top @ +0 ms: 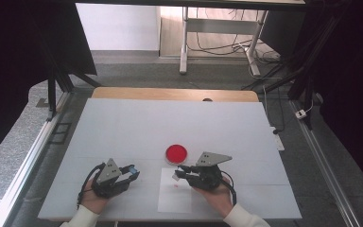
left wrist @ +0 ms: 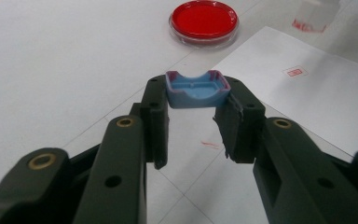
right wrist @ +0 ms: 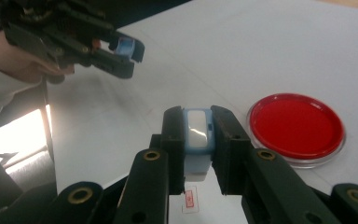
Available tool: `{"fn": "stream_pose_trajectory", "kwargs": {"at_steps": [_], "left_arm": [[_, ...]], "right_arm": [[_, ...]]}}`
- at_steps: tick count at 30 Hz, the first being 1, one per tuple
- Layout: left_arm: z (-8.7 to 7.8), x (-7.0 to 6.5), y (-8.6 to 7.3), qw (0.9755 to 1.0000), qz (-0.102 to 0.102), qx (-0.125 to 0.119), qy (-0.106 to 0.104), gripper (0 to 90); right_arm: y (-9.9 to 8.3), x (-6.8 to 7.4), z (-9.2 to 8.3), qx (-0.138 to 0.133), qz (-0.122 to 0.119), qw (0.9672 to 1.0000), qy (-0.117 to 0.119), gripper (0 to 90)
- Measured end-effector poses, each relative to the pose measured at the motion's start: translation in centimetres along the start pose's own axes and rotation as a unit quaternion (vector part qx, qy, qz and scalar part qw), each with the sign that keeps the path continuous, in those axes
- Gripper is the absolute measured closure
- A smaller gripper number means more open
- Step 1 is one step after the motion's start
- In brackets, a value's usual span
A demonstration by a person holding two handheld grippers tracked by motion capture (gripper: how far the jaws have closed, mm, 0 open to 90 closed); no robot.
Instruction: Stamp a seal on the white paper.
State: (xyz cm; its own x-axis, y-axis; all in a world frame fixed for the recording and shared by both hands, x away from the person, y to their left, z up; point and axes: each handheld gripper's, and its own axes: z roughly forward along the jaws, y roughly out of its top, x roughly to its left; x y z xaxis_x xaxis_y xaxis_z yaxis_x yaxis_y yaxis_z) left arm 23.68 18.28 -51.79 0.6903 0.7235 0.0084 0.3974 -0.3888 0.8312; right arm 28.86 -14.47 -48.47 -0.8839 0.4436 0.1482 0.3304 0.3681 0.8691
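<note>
A round red ink dish (top: 176, 152) sits mid-table, seen close in the left gripper view (left wrist: 203, 21) and the right gripper view (right wrist: 297, 126). In front of it lies a white paper sheet (top: 175, 196) bearing a small red stamp mark (left wrist: 295, 71). My left gripper (top: 132, 171) is shut on a blue cap (left wrist: 196, 88), held level just above the table, left of the sheet. My right gripper (top: 178, 174) is shut on a blue-and-white stamp (right wrist: 197, 135), hovering over the sheet's far end, near the dish. The left gripper (right wrist: 128, 49) shows in the right gripper view.
The white table cover (top: 123, 127) stretches far and wide beyond the dish. A wooden strip (top: 175, 93) edges the far side. A white power strip (top: 277, 139) lies off the right edge. Desk legs and cables stand on the floor behind.
</note>
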Motion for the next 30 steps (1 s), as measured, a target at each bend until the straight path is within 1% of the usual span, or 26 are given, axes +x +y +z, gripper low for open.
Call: {"fn": "stream_pose_trajectory", "kwargs": {"at_steps": [7,11,13,30], "left_arm": [[0.2,-0.1,0.0,1.0,0.001,0.002,-0.001,64.8],[0.2,-0.1,0.0,1.0,0.001,0.003,-0.002,64.8],[0.3,-0.2,0.0,1.0,0.001,0.003,-0.002,64.8],[0.4,-0.4,0.2,1.0,0.003,0.002,-0.005,64.8]], "right_arm": [[0.6,-0.8,-1.3,-0.038,0.022,0.999,-0.012,75.1],[0.7,-1.2,-1.7,-0.048,0.034,0.9982,-0.015,75.1],[0.7,-1.3,-1.8,-0.049,0.036,0.998,-0.016,75.1],[0.9,-1.2,-1.9,-0.051,0.035,0.998,-0.014,75.1]]}}
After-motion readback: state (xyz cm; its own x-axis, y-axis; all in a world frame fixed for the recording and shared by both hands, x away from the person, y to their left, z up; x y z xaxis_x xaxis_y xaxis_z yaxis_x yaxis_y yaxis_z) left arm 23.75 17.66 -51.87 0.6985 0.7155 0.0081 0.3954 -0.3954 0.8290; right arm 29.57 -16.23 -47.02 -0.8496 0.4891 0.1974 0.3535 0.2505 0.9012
